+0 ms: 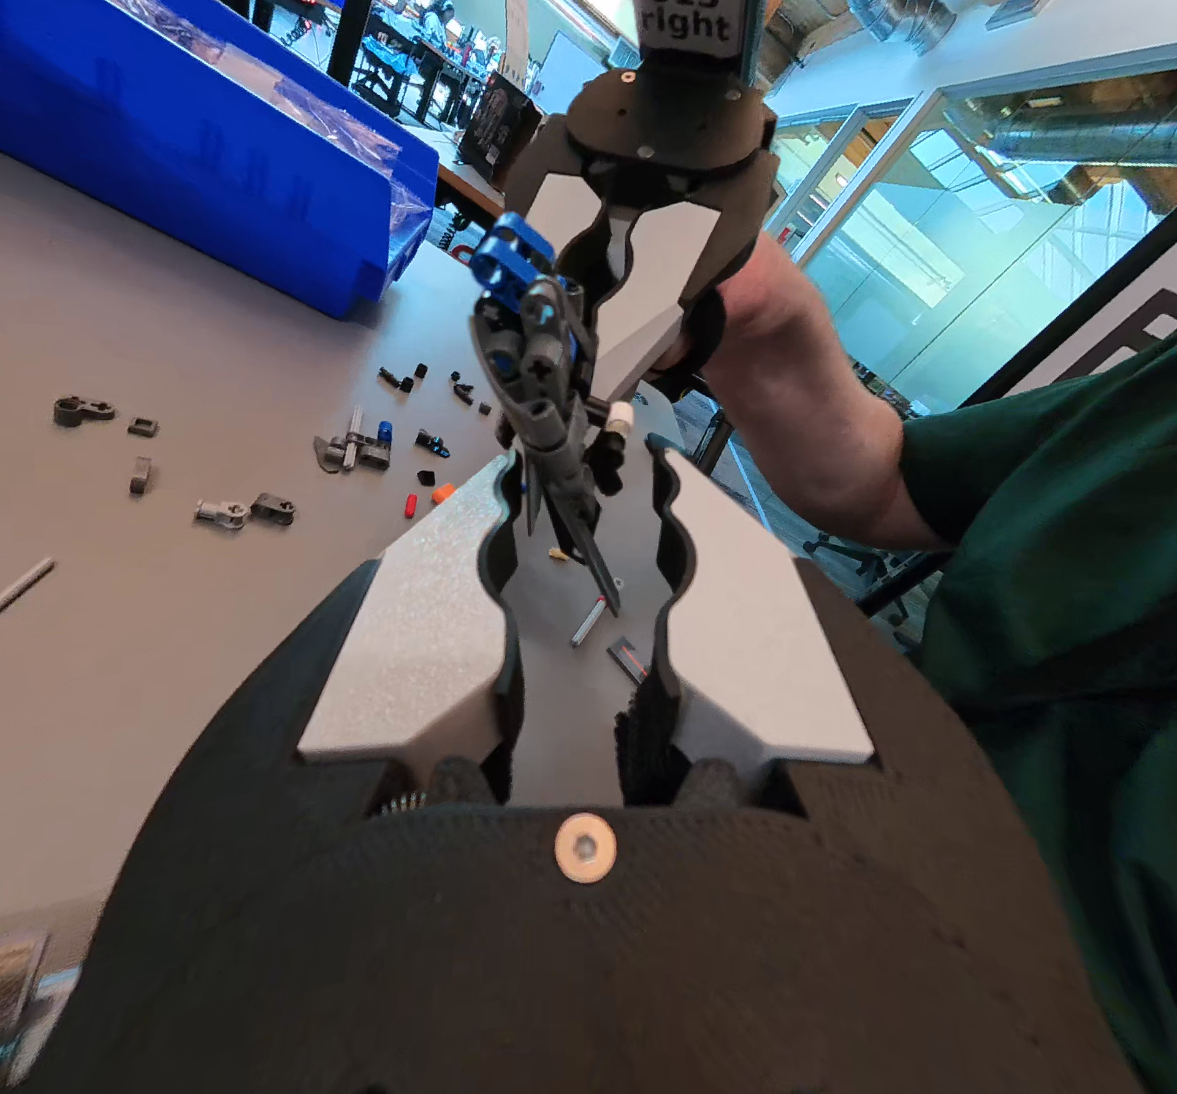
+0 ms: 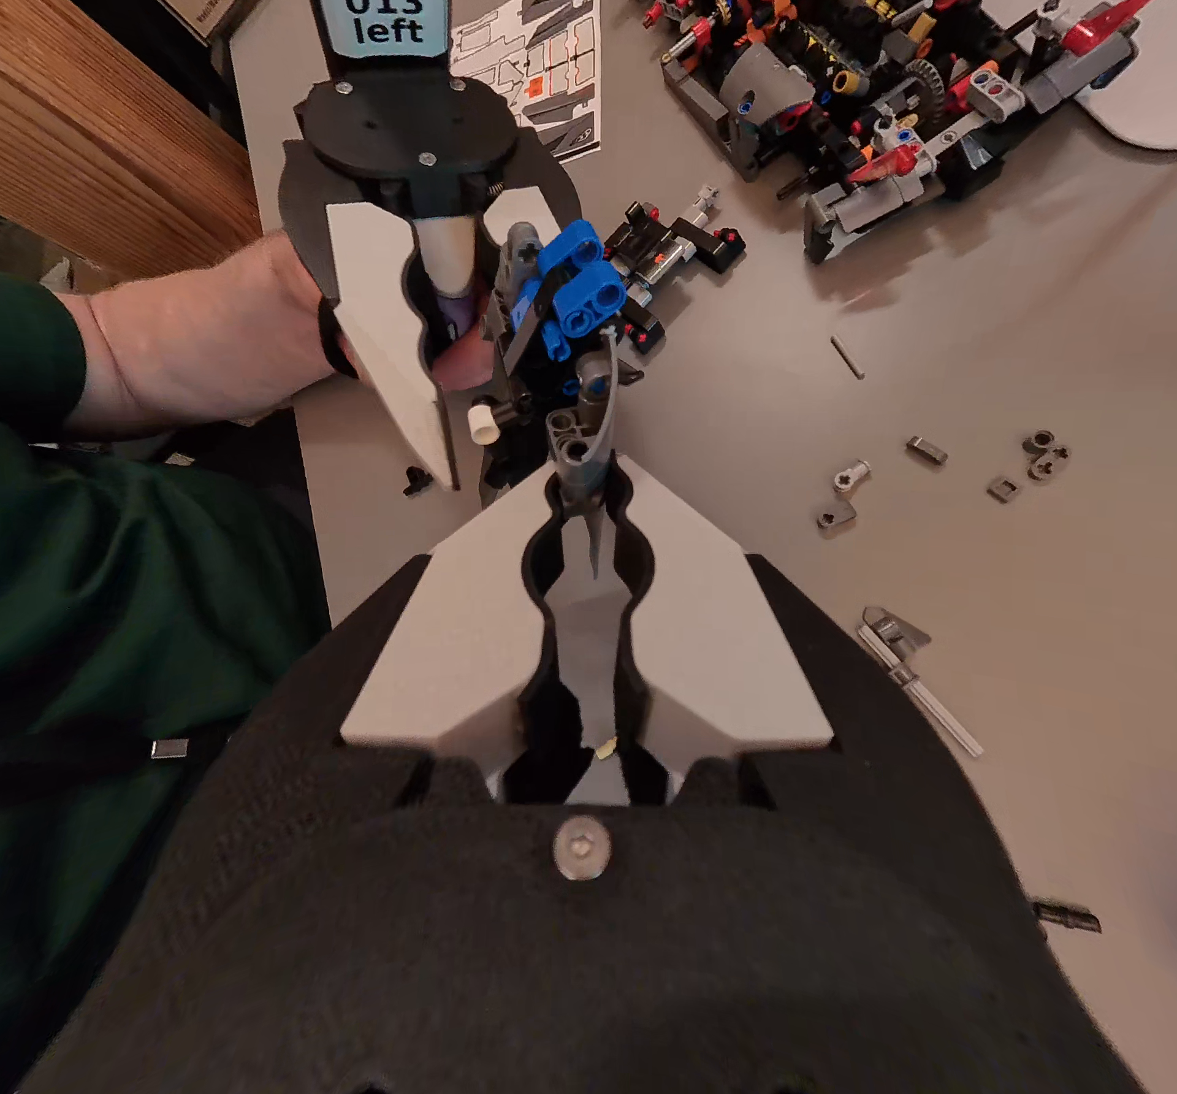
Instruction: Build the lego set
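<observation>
**Q:** Between the grippers, mid-frame in both views, what is held up?

**A:** You have a small Lego assembly of grey beams, black pieces and blue round-holed connectors in the air above the table. Your right gripper has its fingers drawn almost together on the grey beam at the assembly's near end.

**Q:** And the left gripper?

**A:** Your left gripper is spread wide. The assembly's thin dark lower end hangs in the gap between its fingers, and nothing is clamped. Your hand, in a dark green sleeve, comes in from the left edge of the right wrist view.

**Q:** What lies around it?

**A:** Just behind the assembly, on the plain grey table, is a black subassembly with red pins. Loose grey and black pieces lie scattered at the left of the left wrist view. A large, partly built multicoloured model fills the upper right of the right wrist view, with a printed sticker sheet to its left. A blue plastic bin sits in the left wrist view's upper left.
</observation>
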